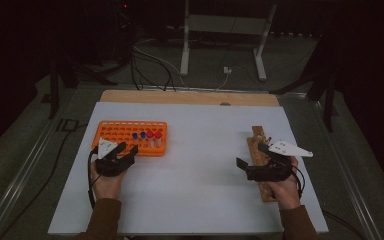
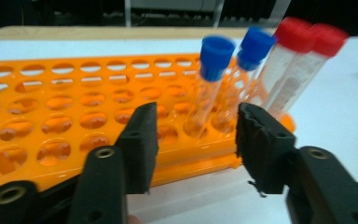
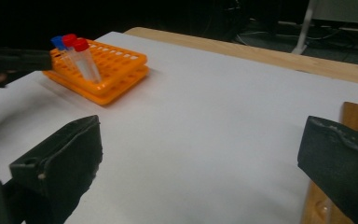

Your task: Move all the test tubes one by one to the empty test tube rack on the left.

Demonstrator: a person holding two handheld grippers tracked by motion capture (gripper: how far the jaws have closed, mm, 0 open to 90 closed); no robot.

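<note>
An orange tube rack (image 1: 122, 131) lies at the left of the white table top. Near its right end stand two blue-capped tubes (image 1: 139, 135) and two red-capped tubes (image 1: 154, 134). My left gripper (image 1: 127, 148) sits just in front of the rack, open. In the left gripper view its jaws (image 2: 196, 126) frame the nearest blue-capped tube (image 2: 209, 88) without touching it; the red-capped tubes (image 2: 303, 56) lean behind. My right gripper (image 1: 251, 155) is open over a wooden board (image 1: 256, 142) at the right, with nothing between its jaws (image 3: 200, 135).
The white sheet (image 1: 200, 165) covers a wooden table whose far edge (image 1: 190, 97) shows. Beyond it stand metal frame legs (image 1: 184, 50) and cables on the floor. The rack (image 3: 116, 60) lies far left in the right gripper view, the board (image 3: 354, 114) at right.
</note>
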